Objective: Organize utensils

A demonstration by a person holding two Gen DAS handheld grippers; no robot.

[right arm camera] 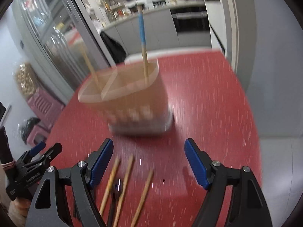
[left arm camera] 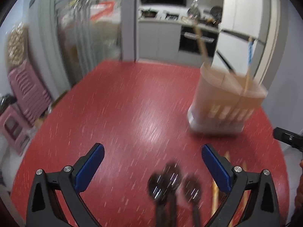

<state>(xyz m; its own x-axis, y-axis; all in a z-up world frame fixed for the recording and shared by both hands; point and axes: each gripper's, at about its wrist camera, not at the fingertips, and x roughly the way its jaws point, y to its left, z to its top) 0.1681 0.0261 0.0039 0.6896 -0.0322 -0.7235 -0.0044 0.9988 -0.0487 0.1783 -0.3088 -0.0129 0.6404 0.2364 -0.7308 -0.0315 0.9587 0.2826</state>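
Both views motion-blurred. Round red speckled table carries everything.

Left gripper, black frame with blue pads: jaws spread wide, nothing clamped. Below and between its fingers lie three dark round-bowled spoons, bowls pointing toward the table centre, handles running off the near edge of the frame; pads clear of them. Just beside its right-hand finger, light wooden chopsticks lie on the table, partly hidden by that finger.

Right gripper, same build: jaws well apart, holding nothing. Between its fingers, near the table's near edge, three light wooden chopsticks lie roughly parallel, tips toward the holder; one dark spoon sits among them, touching or overlapping the middle stick, cannot tell which. Pads not touching any of it.

Beige plastic utensil holder with slotted base and inner dividers stands upright further in on the table, beyond both grippers; toward the right edge in the left wrist view. In it: one plain wooden chopstick leaning in the left compartment, one wooden chopstick with a blue upper section standing in the rear compartment.

In the right wrist view the left gripper also shows at the lower left edge, with a hand partly visible under it.

Beyond the table: stacked pink plastic stools, glass door, kitchen counter, blurred.
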